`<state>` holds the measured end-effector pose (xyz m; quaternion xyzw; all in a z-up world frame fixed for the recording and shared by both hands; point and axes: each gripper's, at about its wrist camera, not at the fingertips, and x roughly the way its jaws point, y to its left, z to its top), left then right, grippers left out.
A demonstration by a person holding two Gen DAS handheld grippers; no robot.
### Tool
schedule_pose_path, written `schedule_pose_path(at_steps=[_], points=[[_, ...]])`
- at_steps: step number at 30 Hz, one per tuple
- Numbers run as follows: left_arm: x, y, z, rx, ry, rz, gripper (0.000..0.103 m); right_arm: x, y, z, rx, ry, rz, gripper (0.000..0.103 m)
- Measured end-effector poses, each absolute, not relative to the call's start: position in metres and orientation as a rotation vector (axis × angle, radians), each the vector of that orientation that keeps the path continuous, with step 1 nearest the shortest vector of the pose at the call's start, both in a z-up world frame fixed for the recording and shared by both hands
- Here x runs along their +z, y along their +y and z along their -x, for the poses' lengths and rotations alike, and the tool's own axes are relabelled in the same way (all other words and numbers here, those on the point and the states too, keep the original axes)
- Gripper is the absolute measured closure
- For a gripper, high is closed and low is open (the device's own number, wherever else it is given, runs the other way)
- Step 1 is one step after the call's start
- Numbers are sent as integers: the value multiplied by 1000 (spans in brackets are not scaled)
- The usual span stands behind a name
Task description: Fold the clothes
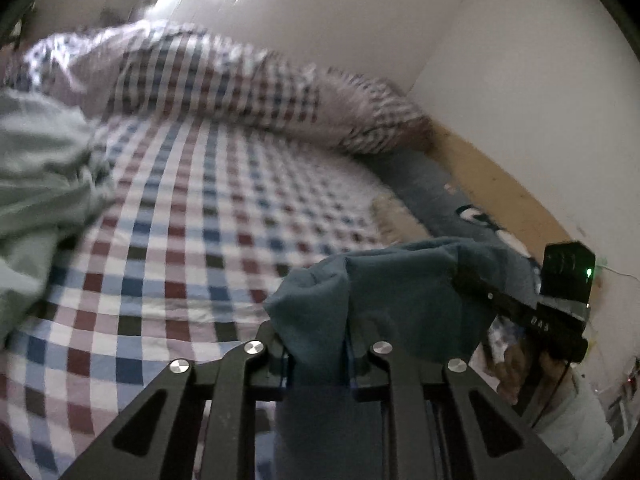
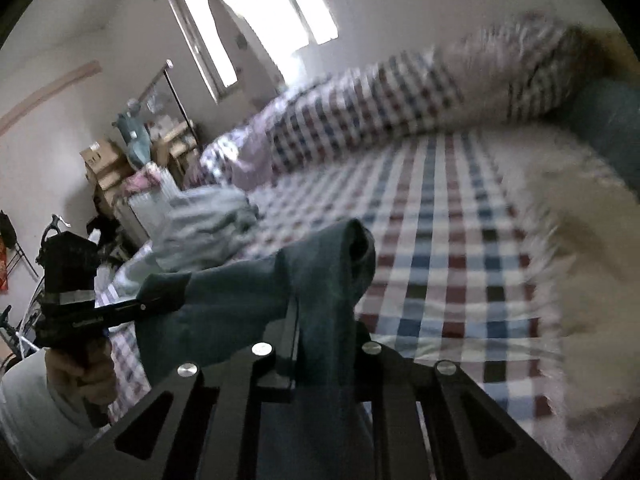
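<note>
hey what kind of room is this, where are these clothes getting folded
Most likely a bedroom in a home. A bed with a checked sheet fills both views, a matching checked duvet is bunched at its far side, and a window lets in daylight.

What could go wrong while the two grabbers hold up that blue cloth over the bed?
1. The blue cloth is bunched between the fingers of the left gripper and the right gripper, so it might slip out.
2. It hangs crumpled, not flat, so a fold could come out crooked.
3. The pale green garment lies close by on the checked bed sheet; the blue cloth could land on it.
</note>
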<state>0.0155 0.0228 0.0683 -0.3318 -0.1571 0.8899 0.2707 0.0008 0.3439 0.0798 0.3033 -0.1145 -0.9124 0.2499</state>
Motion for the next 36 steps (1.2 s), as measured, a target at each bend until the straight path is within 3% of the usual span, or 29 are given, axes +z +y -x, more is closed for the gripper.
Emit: schedule_pose_path(at_steps=[19, 36], points=[[226, 100, -168, 2310, -265, 577, 90, 236, 411, -241, -2768, -205, -463, 93], [336, 265, -126, 2072, -190, 530, 91, 348, 538, -265, -3052, -130, -277, 93]])
